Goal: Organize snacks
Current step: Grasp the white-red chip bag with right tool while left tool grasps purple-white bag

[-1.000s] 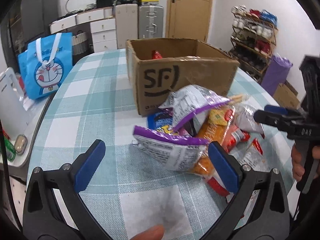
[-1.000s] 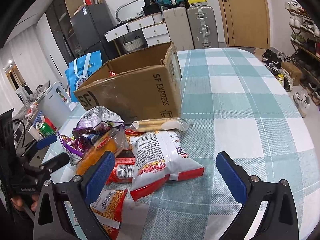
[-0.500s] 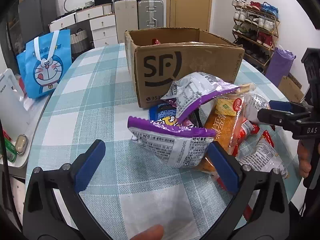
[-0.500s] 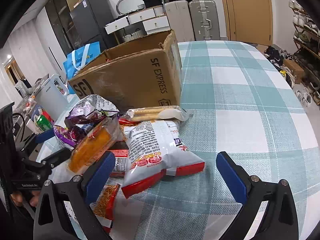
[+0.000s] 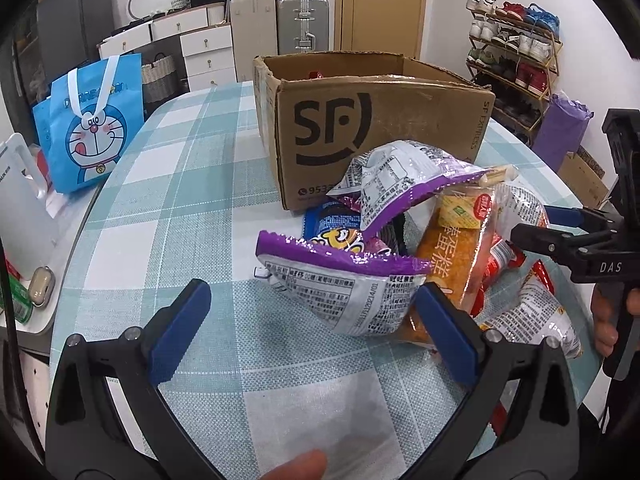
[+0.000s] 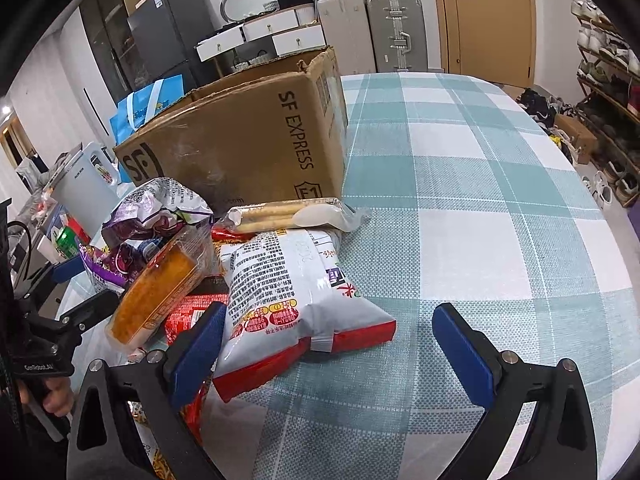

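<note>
A pile of snack bags lies on the checked table in front of an open SF cardboard box (image 5: 372, 128), which also shows in the right wrist view (image 6: 248, 140). My left gripper (image 5: 312, 336) is open, its jaws either side of a purple and silver bag (image 5: 344, 284) at the near edge of the pile. An orange cake pack (image 5: 452, 256) leans beside that bag. My right gripper (image 6: 328, 344) is open around the end of a white and red bag (image 6: 296, 292). A pack of biscuit sticks (image 6: 288, 216) lies against the box. The right gripper also appears in the left wrist view (image 5: 560, 232).
A blue Doraemon bag (image 5: 92, 124) stands off the table's left edge. A white appliance (image 5: 20, 208) and small items sit on a side surface at left. A shoe rack (image 5: 516, 52) and suitcases (image 5: 300, 24) stand behind. The tablecloth (image 6: 480, 184) stretches right of the box.
Both grippers have moved forward toward the pile. The purple bag now sits between the left jaws and the white and red bag between the right jaws.
</note>
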